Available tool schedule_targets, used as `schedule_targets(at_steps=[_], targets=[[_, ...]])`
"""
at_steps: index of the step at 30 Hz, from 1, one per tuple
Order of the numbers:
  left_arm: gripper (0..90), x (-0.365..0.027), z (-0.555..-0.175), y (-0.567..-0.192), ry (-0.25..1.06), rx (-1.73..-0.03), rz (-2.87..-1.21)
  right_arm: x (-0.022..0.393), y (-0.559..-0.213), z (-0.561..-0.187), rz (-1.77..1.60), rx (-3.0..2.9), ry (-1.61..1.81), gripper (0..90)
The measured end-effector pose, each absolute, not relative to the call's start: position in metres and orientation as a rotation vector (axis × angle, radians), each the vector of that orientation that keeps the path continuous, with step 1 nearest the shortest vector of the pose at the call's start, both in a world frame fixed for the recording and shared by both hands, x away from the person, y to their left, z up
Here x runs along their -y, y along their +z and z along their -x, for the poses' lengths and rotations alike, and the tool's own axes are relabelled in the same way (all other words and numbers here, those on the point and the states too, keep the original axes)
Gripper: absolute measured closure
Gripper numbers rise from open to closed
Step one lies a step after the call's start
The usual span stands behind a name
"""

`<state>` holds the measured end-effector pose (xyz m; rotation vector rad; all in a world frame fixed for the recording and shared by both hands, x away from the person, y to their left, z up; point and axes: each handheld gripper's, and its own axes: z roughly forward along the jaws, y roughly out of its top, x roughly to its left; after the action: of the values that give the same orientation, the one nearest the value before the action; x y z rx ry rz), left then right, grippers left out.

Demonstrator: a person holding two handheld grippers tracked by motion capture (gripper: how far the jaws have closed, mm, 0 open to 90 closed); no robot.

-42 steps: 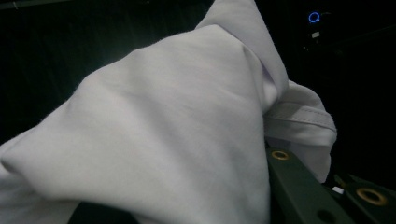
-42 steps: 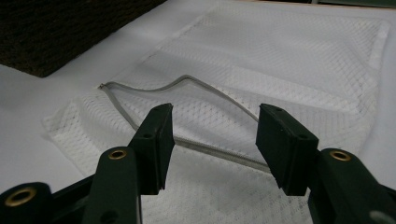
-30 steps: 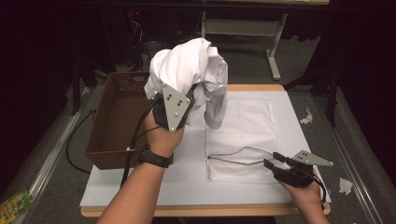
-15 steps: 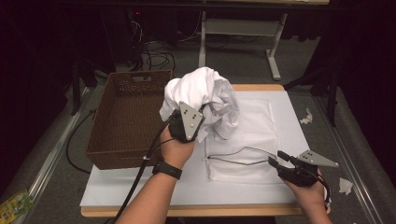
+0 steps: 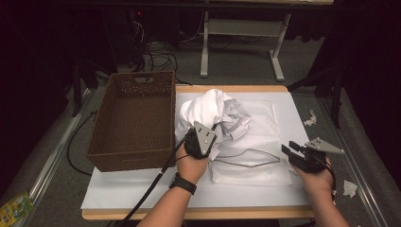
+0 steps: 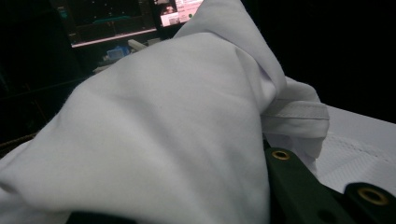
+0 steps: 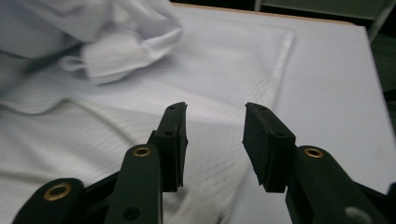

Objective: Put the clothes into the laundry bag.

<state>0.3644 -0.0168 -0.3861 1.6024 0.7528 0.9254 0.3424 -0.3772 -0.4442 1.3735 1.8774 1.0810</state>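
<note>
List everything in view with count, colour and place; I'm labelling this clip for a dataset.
Bunched cloth: one, white, mid-table, held by the left gripper.
Flat mesh cloth: one, white, spread on the table under the bunch.
Wire hanger: one, thin and dark, on the flat cloth.
Basket: one, brown wicker, table's left side.
Table: one, white top, wood edge.
Paper scraps: a few, white, floor at right.
Left gripper: black, shut on cloth.
Right gripper: black, open, above the flat cloth's right edge.

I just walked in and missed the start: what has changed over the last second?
The left gripper has carried the bunched white garment down from high in the air, toward the table beside the basket, still clamped on it. The right gripper stayed open over the flat white cloth.
</note>
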Motion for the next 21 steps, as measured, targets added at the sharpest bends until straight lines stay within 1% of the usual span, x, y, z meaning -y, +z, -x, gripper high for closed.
schedule_targets(at_steps=[3, 5, 6, 8, 10, 11, 12, 14, 15, 17, 18, 20, 21], targets=[[80.4, 0.013, -0.361, -0.388, 0.924, -0.736, -1.607, 0.384, -0.454, -0.372, -1.452, -1.892, 1.002, 55.8], [80.3, 0.010, -0.358, -0.390, 0.916, -0.729, -1.606, 0.388, -0.468, -0.396, -1.529, -1.917, 0.955, 51.4], [80.3, 0.008, -0.357, -0.391, 0.910, -0.727, -1.605, 0.388, -0.468, -0.396, -1.529, -1.917, 0.955, 51.4], [80.3, 0.005, -0.355, -0.393, 0.902, -0.725, -1.600, 0.385, -0.476, -0.408, -1.548, -1.961, 0.921, 51.0], [80.2, 0.002, -0.354, -0.393, 0.889, -0.730, -1.593, 0.381, -0.477, -0.416, -1.541, -1.974, 0.875, 51.8], [80.2, 0.001, -0.354, -0.394, 0.886, -0.731, -1.591, 0.378, -0.476, -0.423, -1.538, -1.983, 0.851, 53.8], [80.2, 0.001, -0.353, -0.395, 0.886, -0.730, -1.591, 0.378, -0.476, -0.423, -1.538, -1.983, 0.851, 53.8], [80.2, 0.000, -0.352, -0.396, 0.885, -0.730, -1.589, 0.376, -0.477, -0.428, -1.555, -1.982, 0.839, 58.8], [80.2, -0.001, -0.351, -0.397, 0.884, -0.731, -1.588, 0.375, -0.477, -0.429, -1.547, -1.972, 0.827, 65.0], [80.2, -0.002, -0.351, -0.398, 0.882, -0.736, -1.585, 0.372, -0.477, -0.429, -1.524, -1.987, 0.831, 84.7], [80.2, -0.002, -0.351, -0.398, 0.881, -0.739, -1.582, 0.370, -0.476, -0.428, -1.512, -1.989, 0.810, 89.3], [80.2, -0.003, -0.352, -0.398, 0.880, -0.743, -1.582, 0.370, -0.476, -0.427, -1.508, -1.993, 0.793, 90.0], [80.2, -0.003, -0.352, -0.398, 0.884, -0.742, -1.584, 0.376, -0.474, -0.425, -1.514, -1.961, 0.794, 90.0]])
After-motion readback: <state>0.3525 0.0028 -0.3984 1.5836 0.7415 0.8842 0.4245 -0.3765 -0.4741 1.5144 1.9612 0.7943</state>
